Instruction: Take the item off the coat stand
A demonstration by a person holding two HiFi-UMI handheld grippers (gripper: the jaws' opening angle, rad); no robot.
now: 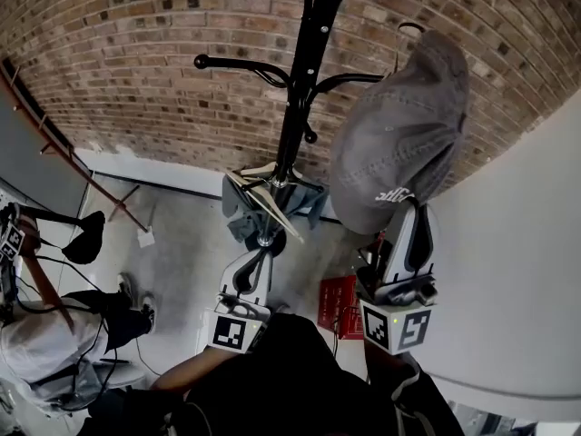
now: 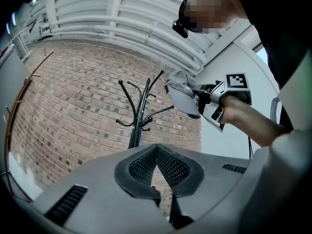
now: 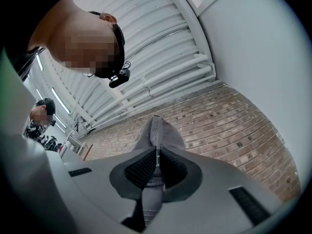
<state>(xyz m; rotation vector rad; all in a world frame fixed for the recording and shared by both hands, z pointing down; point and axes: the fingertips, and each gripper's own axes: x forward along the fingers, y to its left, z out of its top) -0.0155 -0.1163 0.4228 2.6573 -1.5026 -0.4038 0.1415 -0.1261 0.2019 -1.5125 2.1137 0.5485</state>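
My right tool (image 1: 409,209) is closed tight on a grey baseball cap (image 1: 399,134), its two pads pinching the cloth at the cap's lower edge. In the right gripper view the fabric is squeezed flat between the pads of this tool (image 3: 157,156), and the cap (image 3: 158,130) rises straight beyond the tips in a folded peak.

The cap is faded, washed-looking grey cotton with stitched seams over a rounded crown. White embroidered lettering (image 1: 394,194) sits low on it, just above the tool; I cannot read it.

The cap hangs above and ahead of the right tool. The black coat stand (image 1: 295,107) is to that tool's left. I cannot tell whether the crown touches a hook tip.

My left tool (image 1: 261,254) is lower and to the left, pointing at the stand's pole. Its pads meet with nothing between them. A brick wall (image 1: 136,53) is beyond both tools.
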